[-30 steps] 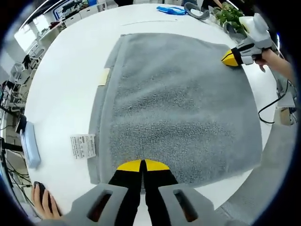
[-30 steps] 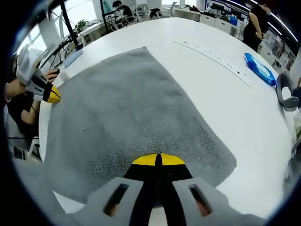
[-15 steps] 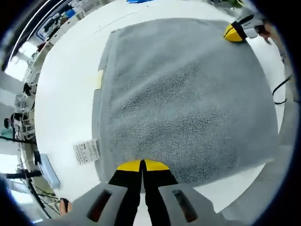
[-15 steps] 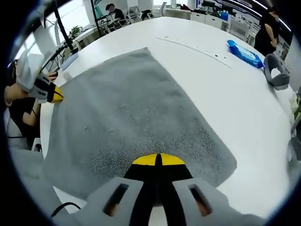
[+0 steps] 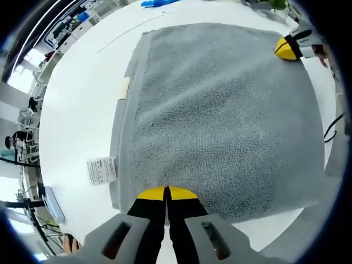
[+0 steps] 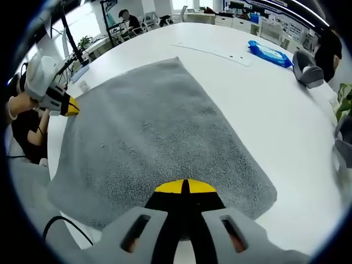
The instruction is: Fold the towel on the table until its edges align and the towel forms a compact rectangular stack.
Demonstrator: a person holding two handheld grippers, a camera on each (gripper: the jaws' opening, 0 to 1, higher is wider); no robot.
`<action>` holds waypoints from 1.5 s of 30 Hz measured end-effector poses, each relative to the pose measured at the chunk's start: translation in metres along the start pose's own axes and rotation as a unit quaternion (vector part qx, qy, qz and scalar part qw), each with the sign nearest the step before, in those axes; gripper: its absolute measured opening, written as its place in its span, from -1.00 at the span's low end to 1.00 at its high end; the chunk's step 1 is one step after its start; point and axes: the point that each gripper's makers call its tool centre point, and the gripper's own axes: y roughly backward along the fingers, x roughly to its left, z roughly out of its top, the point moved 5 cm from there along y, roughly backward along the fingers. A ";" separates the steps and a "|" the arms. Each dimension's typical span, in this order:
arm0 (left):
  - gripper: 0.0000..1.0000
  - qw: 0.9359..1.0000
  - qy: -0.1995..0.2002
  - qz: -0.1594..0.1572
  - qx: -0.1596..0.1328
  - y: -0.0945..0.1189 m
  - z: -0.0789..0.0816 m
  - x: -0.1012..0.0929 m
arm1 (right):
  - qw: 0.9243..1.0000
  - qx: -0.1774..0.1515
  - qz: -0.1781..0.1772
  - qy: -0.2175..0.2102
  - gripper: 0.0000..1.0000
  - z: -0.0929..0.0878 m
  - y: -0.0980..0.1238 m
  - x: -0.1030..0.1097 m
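Observation:
A grey towel (image 5: 220,115) lies flat on the white table (image 5: 77,110), with a lower layer showing along its left side. That strip carries a small yellowish tag (image 5: 124,88), and a white label (image 5: 102,170) sticks out beside it. My left gripper (image 5: 166,193) is shut on the towel's near edge, close to a corner. In the right gripper view the towel (image 6: 148,132) stretches away from my right gripper (image 6: 184,187), which is shut on its near edge. The right gripper (image 5: 286,48) pinches the far right corner; the left gripper (image 6: 67,104) sits at the far left corner.
A blue packet (image 6: 269,52) and a grey headset (image 6: 307,69) lie on the far table, a green plant (image 6: 344,99) at the right edge. A black cable (image 6: 60,225) hangs off the near table edge. Bare white table surrounds the towel.
Both views have shifted and tilted with the hands. The towel stays flat and both grippers stay shut on its edge.

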 end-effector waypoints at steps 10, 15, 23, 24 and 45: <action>-1.00 0.999 0.002 -0.037 -0.023 -0.001 0.030 -0.029 | 0.999 -0.012 -0.014 -0.042 -1.00 -0.031 0.020 -0.031; -1.00 0.997 0.002 -0.062 -0.035 -0.003 0.043 -0.036 | 0.998 -0.023 -0.021 -0.062 -1.00 -0.044 0.029 -0.038; -1.00 0.996 -0.030 -0.071 -0.036 -0.007 0.064 -0.041 | 0.995 -0.035 -0.032 -0.090 -1.00 -0.061 0.039 -0.037; -1.00 0.996 -0.031 -0.072 -0.037 -0.007 0.066 -0.041 | 0.994 -0.037 -0.034 -0.094 -1.00 -0.062 0.039 -0.037; -1.00 0.987 -0.068 -0.115 -0.090 -0.020 0.110 -0.034 | 0.987 -0.062 -0.072 -0.134 -1.00 -0.090 0.053 -0.015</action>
